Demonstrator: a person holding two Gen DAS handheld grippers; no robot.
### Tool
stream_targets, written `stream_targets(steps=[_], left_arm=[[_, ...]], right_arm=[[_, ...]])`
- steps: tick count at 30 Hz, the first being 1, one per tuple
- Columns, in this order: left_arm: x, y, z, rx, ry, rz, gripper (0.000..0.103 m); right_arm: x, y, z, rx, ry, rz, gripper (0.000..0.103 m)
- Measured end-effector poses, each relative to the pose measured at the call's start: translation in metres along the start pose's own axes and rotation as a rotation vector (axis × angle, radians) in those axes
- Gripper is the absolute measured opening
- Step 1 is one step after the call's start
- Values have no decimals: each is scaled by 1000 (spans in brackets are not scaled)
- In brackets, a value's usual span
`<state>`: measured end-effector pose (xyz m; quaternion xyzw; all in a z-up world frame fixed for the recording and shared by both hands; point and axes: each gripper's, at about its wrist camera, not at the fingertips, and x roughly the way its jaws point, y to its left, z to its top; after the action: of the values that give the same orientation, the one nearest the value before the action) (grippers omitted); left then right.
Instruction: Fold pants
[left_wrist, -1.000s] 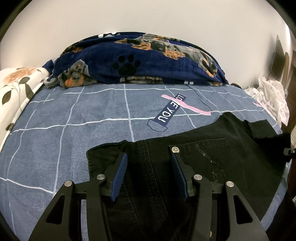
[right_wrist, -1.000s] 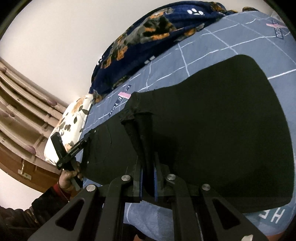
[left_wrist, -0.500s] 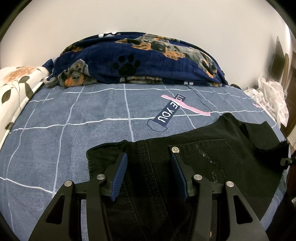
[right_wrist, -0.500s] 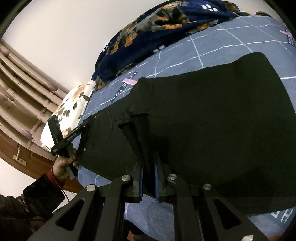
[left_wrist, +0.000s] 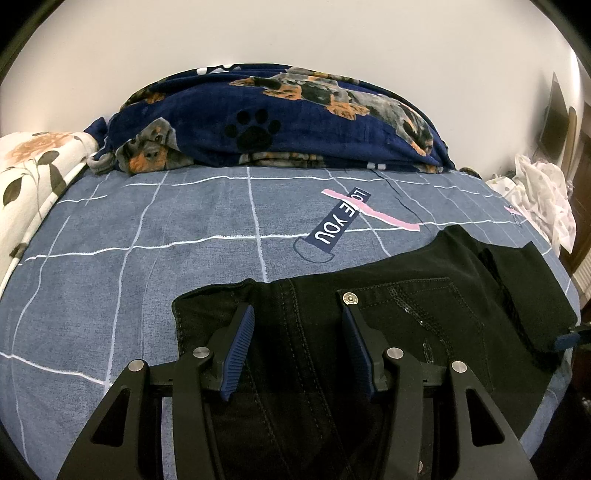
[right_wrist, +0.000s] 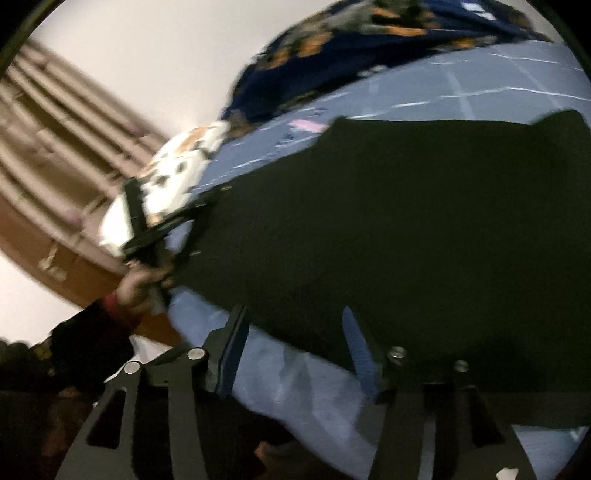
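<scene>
Plain white wall behind, and the bed (left_wrist: 155, 236) with its blue grid-pattern sheet takes up pretty much the whole left wrist view. Black pants (left_wrist: 424, 317) are spread flat over the near half of it, from about 6 o'clock out to 3 o'clock, back pocket and a metal rivet (left_wrist: 349, 298) facing up.

Left gripper (left_wrist: 298, 314) sits low over the waistband end, fingers spread with the seam running between them, not pinching anything. Right gripper (right_wrist: 291, 325) has just been opening, so its fingers are apart now at the pants' near edge, with nothing clamped between them. That view is badly blurred.

Stuff around: a navy dog-print blanket (left_wrist: 280, 122) heaped at 12 o'clock along the wall, a floral pillow (left_wrist: 33, 173) at 9 o'clock, and some white crumpled fabric (left_wrist: 543, 195) at 2 o'clock by the bed's edge. A "LOVE YOU" print (left_wrist: 338, 221) on the sheet lies just past the pants. In the right wrist view, the person's left hand (right_wrist: 142, 286) holds its gripper at 9 o'clock, dark sleeve (right_wrist: 85, 339) below.
</scene>
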<state>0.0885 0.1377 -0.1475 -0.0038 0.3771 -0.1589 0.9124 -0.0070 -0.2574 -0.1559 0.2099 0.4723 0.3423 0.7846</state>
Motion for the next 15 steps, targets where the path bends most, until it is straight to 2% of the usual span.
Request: stream_targets(steps=[4,6,9,11,14,15], left_arm=[[1,0,0,0,0,0,51],[-1,1,0,-1,0,-1,51],[0,0,0,-1,-1,-1,51],[0,0,0,-2,-1,-1,51],[0,1,0,-2,-1,-1,51],[1,0,0,-2,-1,-1,51]], right_arm=[[-12,4,3,23,-31,163,53],[-28,-6,7,71,-99,184,53],[-44,-31,11,162,-169,112,52],[-43,-40,7,185,-168,73,33],[-28,-40,2,162,-113,32,18],[-21,-38,1,147,-90,18,17]])
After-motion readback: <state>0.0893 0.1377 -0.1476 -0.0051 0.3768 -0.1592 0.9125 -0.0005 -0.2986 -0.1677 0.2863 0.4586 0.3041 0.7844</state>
